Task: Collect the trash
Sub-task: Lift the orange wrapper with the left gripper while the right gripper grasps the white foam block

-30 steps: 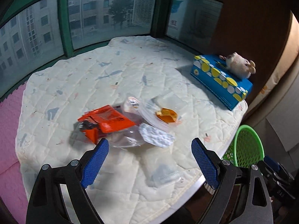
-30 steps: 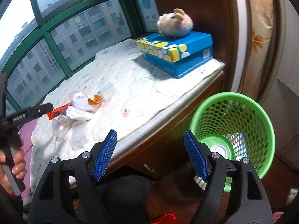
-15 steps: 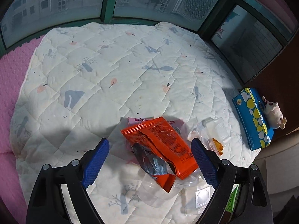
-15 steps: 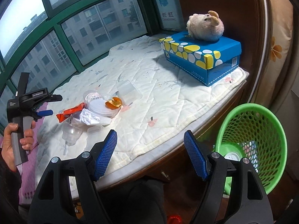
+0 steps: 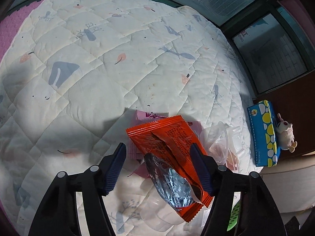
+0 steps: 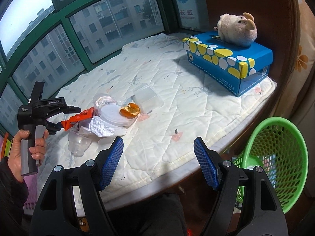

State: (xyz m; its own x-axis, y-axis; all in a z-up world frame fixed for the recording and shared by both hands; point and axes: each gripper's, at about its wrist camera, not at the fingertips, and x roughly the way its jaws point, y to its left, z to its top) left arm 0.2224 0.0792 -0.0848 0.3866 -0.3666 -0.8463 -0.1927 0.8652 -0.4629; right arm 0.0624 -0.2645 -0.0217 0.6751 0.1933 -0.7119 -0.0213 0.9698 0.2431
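While the quilted pad [image 6: 177,102] fills most of both views, we note it first: a pale mat on the window seat, with the trash heaped near its front edge. Next in size, the green basket [image 6: 275,157] stands on the floor just past the seat's right corner, well apart from the heap. A blue box [image 6: 232,63] with a plush toy [image 6: 238,29] on top sits at the far right of the pad; we judge neither to be trash.

The orange wrapper [image 5: 171,149] lies atop the heap, over a pink packet [image 5: 141,118] and clear plastic cups [image 6: 78,143], foil lining showing at its torn end. Beside it we see a round clear lid [image 6: 112,112], an orange peel [image 6: 130,111] and crumpled white paper [image 6: 102,126].

The left gripper [image 5: 157,167] hangs over the wrapper, its fingers spread to either side; whether a pad touches yet, we cannot tell. The right gripper [image 6: 158,165] waits spread wide above the pad's front edge, holding nothing.

Our judgement for the grasp: lower until the pads flank the wrapper's middle, close across the flat width rather than the slick foil end, and lift straight so the cups beneath are not dragged along.
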